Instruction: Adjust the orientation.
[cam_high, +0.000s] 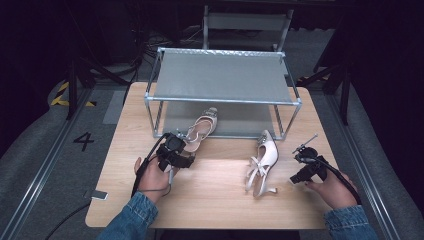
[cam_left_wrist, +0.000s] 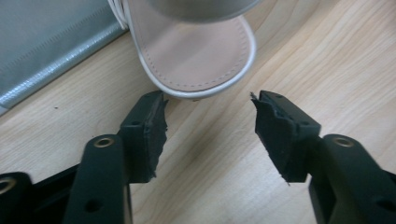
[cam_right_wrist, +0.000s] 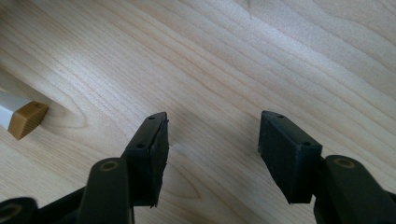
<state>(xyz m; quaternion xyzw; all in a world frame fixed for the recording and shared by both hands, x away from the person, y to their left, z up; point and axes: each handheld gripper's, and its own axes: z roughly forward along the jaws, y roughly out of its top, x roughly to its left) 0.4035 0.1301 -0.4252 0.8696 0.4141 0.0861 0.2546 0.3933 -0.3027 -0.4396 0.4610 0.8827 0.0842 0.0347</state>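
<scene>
High view: left gripper (cam_high: 184, 145) is being held at the heel of the pale strappy shoe (cam_high: 202, 128) lying by the grey metal-framed fabric rack (cam_high: 222, 100).

Left gripper view: jaws are standing wide, nothing gripped; the rounded sole edge could slip free.

Right gripper view: right gripper (cam_right_wrist: 212, 140) is gaping over bare wooden table (cam_right_wrist: 280, 56).

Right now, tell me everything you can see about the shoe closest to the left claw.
The left shoe is a pale, silvery-white heeled sandal with thin straps and a pinkish-beige insole edged with stitching. It lies on the wooden table, its toe reaching in under the metal rack and its heel end toward the person. The left claw stands open just short of its rounded heel end, not touching it. A decoration sits near the toe, too small to make out.
</scene>
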